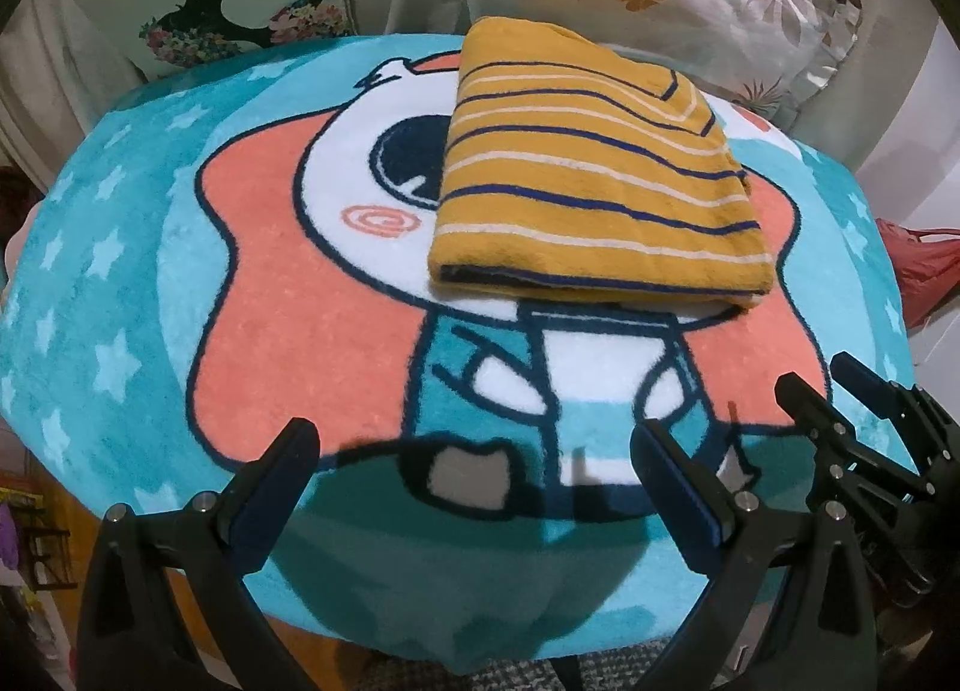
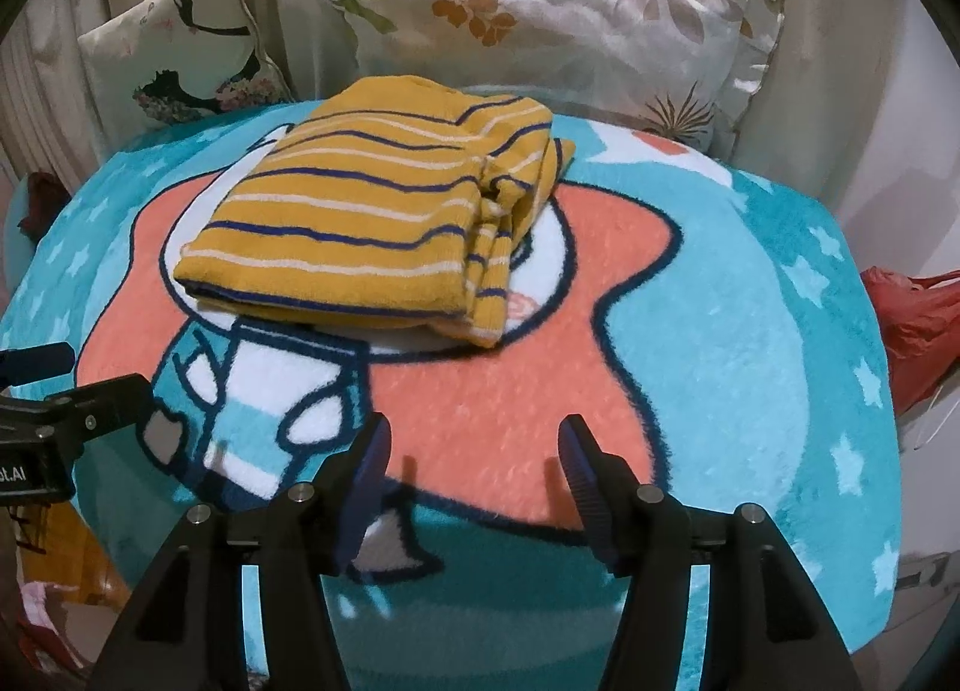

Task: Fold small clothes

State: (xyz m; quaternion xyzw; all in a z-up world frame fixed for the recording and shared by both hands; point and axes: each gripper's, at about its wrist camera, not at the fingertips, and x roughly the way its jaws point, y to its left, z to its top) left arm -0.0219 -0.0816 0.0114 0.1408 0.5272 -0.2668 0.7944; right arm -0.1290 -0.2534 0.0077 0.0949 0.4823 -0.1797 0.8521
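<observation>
Garment: yellow striped top (image 1: 594, 175), folded into a neat rectangle, lying on the far half of the cartoon blanket (image 1: 288, 331).
Left hand-held gripper (image 1: 474, 451): spread wide, nothing in it, near edge.
Right hand-held gripper (image 2: 474, 445): parted too, empty, well short of the top.
Backdrop: floral pillow (image 2: 540, 12) behind.

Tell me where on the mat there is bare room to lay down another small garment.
The widest bare patch is the pink and teal mat between the folded yellow striped garment and the open right gripper. The starred teal strip left of the garment, ahead of the open left gripper, is free too. It is crowded at the far edge, near the floral pillow.
</observation>
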